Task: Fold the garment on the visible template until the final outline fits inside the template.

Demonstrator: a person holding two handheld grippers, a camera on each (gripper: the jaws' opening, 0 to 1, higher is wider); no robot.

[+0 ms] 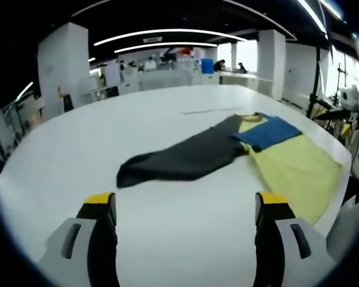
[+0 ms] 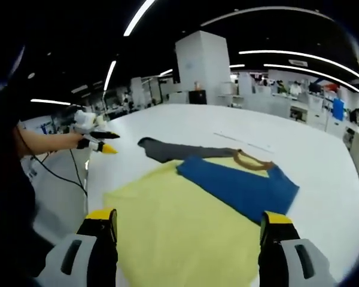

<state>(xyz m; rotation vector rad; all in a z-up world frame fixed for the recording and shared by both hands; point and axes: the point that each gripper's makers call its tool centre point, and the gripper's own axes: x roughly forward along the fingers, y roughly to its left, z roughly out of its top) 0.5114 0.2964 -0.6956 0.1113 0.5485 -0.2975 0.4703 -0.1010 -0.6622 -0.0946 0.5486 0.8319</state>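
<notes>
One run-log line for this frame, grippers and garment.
left gripper: open, empty | right gripper: open, over garment | yellow shirt with blue and dark grey sleeves: flat on white table, partly folded

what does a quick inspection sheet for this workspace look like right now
surface: white table, faint marked line near the far edge
job's things: yellow shirt spread flat, blue sleeve folded over it, dark grey sleeve stretched out
clutter: nothing seen
grippers: left gripper open, empty, short of the shirt; right gripper open, empty, over the yellow cloth
cables: black cable hanging beside the table
surroundings: office hall, white pillar, ceiling light strips
</notes>
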